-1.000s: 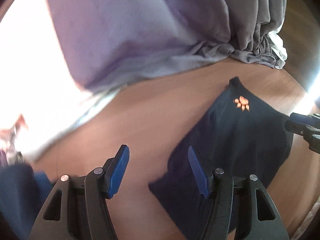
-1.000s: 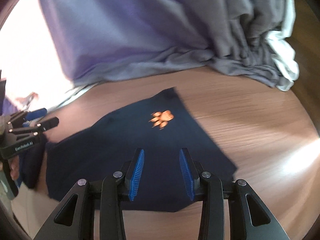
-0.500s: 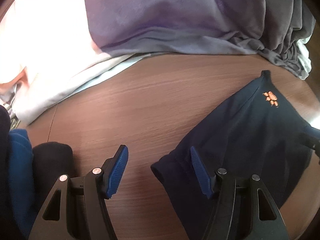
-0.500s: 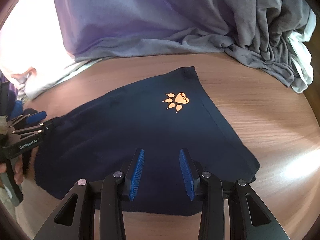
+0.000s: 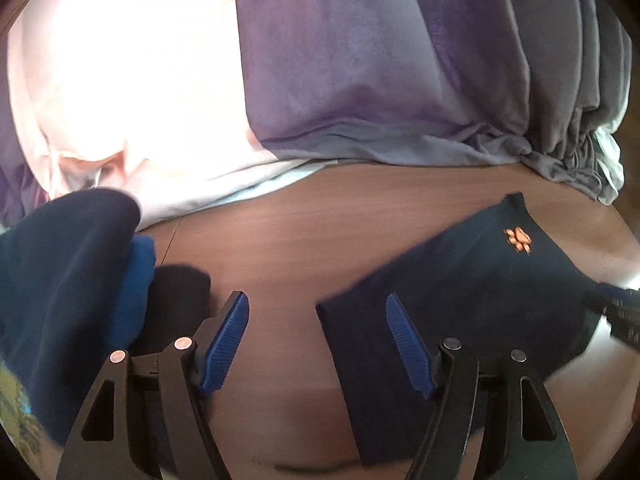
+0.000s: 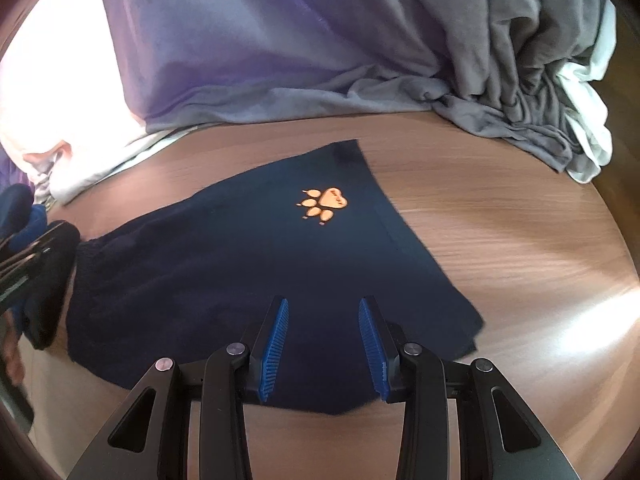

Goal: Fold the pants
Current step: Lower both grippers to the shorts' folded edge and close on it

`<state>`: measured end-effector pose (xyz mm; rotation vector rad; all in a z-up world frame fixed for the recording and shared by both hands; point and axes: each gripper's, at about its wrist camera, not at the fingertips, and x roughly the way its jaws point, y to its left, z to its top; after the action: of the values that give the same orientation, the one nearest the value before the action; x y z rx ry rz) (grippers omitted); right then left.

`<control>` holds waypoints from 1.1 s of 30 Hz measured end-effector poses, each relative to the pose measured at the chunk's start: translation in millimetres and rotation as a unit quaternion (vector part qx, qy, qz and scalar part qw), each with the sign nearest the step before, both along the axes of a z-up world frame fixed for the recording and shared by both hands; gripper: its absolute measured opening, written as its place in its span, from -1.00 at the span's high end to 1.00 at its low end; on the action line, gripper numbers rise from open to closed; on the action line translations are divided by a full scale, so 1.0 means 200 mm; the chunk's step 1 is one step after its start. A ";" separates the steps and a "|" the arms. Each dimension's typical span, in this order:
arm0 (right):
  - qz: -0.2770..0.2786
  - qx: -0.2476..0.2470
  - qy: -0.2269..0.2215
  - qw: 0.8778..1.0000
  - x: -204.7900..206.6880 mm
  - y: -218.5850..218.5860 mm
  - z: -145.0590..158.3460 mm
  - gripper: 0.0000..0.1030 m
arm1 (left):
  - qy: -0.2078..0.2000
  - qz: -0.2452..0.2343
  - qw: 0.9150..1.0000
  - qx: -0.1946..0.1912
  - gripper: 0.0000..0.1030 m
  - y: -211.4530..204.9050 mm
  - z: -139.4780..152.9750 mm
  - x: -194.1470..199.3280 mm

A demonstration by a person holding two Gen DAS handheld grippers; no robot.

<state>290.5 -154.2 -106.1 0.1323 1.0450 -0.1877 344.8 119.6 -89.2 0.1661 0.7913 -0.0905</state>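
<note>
The folded navy pants point(image 6: 248, 272) with an orange paw print point(image 6: 323, 205) lie flat on the wooden table point(image 6: 520, 248). They also show in the left wrist view point(image 5: 460, 304). My right gripper point(image 6: 323, 320) is open and empty, low over the pants' near edge. My left gripper point(image 5: 318, 320) is open and empty, its right finger over the pants' left edge, its left finger over bare wood. The right gripper's tip shows in the left wrist view point(image 5: 616, 308) at the pants' right side. The left gripper shows at the left edge of the right wrist view point(image 6: 24, 260).
A heap of purple, grey and white clothes point(image 6: 320, 48) fills the back of the table, also in the left wrist view point(image 5: 360, 80). Dark navy and blue folded garments point(image 5: 72, 280) lie at the left, close to my left gripper.
The left gripper has swung left, bringing the dark stack into view. The right gripper has come a little closer to the pants. Both stayed open.
</note>
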 end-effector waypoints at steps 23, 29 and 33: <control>-0.228 0.063 -0.066 0.969 -0.29 -0.33 -0.05 0.01 | 0.034 -0.423 0.905 0.024 -0.13 -0.97 -0.05 0.60; -0.275 0.067 -0.058 0.957 -0.27 -0.37 -0.10 0.01 | 0.078 -0.465 0.881 0.034 0.01 -1.14 -0.18 0.74; -0.298 0.075 -0.050 0.950 -0.26 -0.39 -0.14 0.01 | 0.108 -0.477 0.871 0.039 0.02 -1.20 -0.25 0.79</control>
<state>238.4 -232.0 -134.5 0.5930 0.8936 -0.6425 502.5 -119.4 -139.3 0.6258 0.8743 -1.0347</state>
